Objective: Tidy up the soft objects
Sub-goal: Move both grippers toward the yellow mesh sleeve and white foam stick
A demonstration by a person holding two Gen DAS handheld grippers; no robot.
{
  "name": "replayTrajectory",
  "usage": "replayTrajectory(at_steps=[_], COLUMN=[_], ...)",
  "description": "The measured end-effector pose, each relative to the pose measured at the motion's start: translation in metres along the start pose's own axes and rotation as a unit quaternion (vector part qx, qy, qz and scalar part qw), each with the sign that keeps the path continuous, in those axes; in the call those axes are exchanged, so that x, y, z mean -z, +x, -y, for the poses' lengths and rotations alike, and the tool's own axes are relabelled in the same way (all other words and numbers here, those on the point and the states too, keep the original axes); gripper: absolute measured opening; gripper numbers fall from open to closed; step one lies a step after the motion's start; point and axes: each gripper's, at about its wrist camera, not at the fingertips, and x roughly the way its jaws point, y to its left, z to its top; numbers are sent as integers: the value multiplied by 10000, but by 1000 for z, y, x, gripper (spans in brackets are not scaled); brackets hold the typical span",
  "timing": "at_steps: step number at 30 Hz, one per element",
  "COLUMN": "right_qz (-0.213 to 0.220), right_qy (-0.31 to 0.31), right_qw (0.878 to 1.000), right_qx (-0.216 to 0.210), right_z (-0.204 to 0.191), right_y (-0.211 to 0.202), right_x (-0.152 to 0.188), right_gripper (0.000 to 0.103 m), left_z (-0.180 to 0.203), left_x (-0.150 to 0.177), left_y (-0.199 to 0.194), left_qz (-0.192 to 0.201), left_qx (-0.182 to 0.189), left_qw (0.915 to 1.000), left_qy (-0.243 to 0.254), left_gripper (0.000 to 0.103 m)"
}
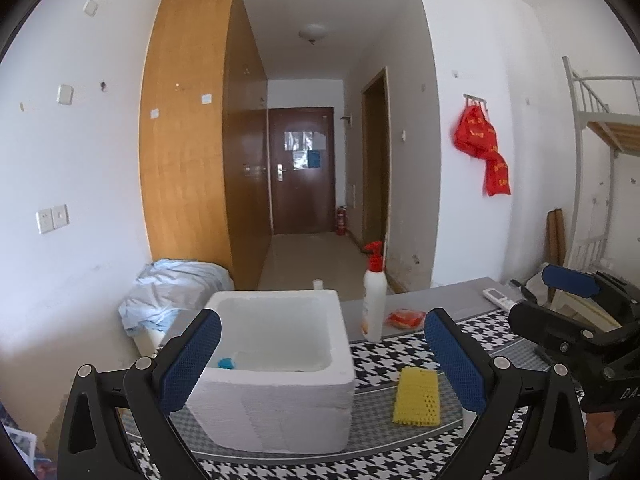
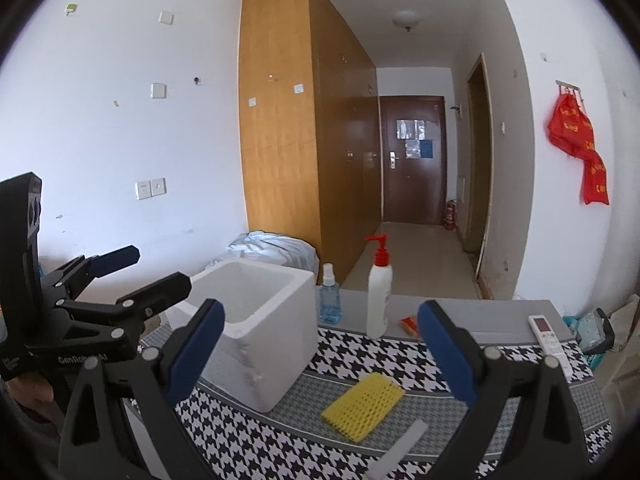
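A yellow mesh sponge [image 2: 362, 406] lies flat on the houndstooth cloth [image 2: 404, 364], just right of a white foam box [image 2: 256, 328]. My right gripper [image 2: 322, 352] hovers open above and before the sponge, with nothing between its blue pads [image 2: 448, 352]. The left wrist view shows my left gripper [image 1: 326, 360] open too, its pads either side of the foam box [image 1: 280, 360] without touching it. A small blue thing [image 1: 226, 362] lies inside the box. The sponge [image 1: 416, 396] sits near the left gripper's right finger. Each gripper shows in the other's view: right gripper [image 1: 556, 300], left gripper [image 2: 140, 272].
Behind the sponge stand a white pump bottle [image 2: 378, 300] and a blue spray bottle [image 2: 330, 300]. An orange packet [image 2: 410, 324] and a remote [image 2: 548, 336] lie on the grey table. A white strip [image 2: 400, 452] lies near the front edge. Crumpled pale blue fabric [image 1: 168, 292] sits beyond the box.
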Motion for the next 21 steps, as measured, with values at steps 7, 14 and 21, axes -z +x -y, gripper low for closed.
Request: replayTrajectory(at_steps=[7,14,21], right_qz=[-29,-46,-136], right_qy=[114,154,190], right_qw=[9998,9992,9986], right_qx=[150,353,485], right_z=[14,24,31], right_y=[-6,-9,-11], right_x=[9,19,30], right_gripper=[99,99,99], left_z=[12,20,28], left_x=[7,14,23], left_y=[5,10,18], left_qz=[-17,-84,-202], left_qx=[233,410,576], left_qw=[9997,9991,9981], left_qy=[5,3,8], left_gripper=[102,102,102])
